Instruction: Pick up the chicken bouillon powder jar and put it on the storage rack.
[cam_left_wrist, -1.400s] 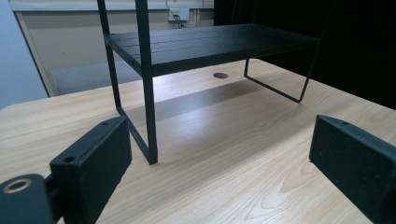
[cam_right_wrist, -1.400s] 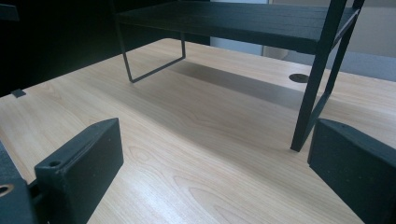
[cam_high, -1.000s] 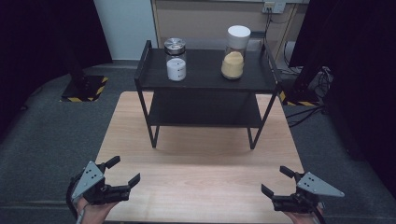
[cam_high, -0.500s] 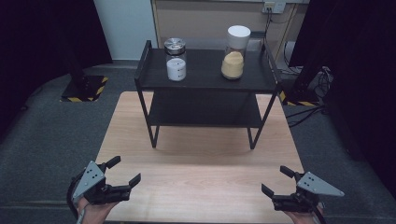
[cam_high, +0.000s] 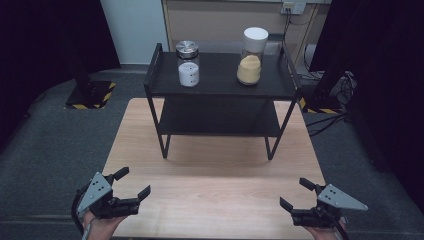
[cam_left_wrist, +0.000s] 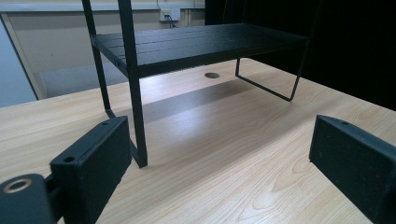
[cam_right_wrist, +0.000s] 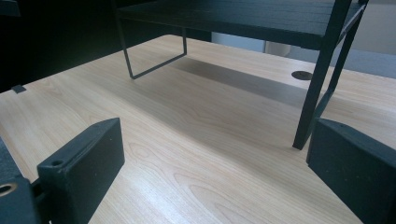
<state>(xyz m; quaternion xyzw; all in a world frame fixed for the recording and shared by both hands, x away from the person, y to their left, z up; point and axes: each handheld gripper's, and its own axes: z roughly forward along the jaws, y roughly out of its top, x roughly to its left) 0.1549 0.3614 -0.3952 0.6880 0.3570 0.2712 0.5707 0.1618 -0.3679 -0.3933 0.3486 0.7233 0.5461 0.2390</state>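
1. While I hold both hands low at the near edge of the table (cam_high: 215, 175), my left gripper (cam_high: 131, 184) sits at the near left corner with its jaws spread wide and nothing between them.
2. My right gripper (cam_high: 293, 194) sits at the near right corner, well apart from the left one, jaws likewise wide and empty.
3. In the left gripper view I look along my two black jaws at bare light wood; the near left leg of the rack (cam_left_wrist: 135, 93) stands just beyond the left jaw.
4. In the right gripper view the jaws frame bare wood too, and a rack leg (cam_right_wrist: 322, 79) comes down close to the right jaw, though I cannot tell whether they touch.
5. The black two-shelf rack (cam_high: 220, 85) stands on the far half of the table, well away from both grippers.
6. On its top shelf, toward the left, a jar (cam_high: 188, 63) with a metal lid holds something white in its lower part.
7. To the right on the same shelf, apart from it, stands a taller jar (cam_high: 252, 49) with a white lid and yellowish-tan contents.
8. The lower shelf (cam_high: 215, 117) looks bare from above.
9. A small round hole (cam_left_wrist: 212, 75) shows in the tabletop beneath the rack.
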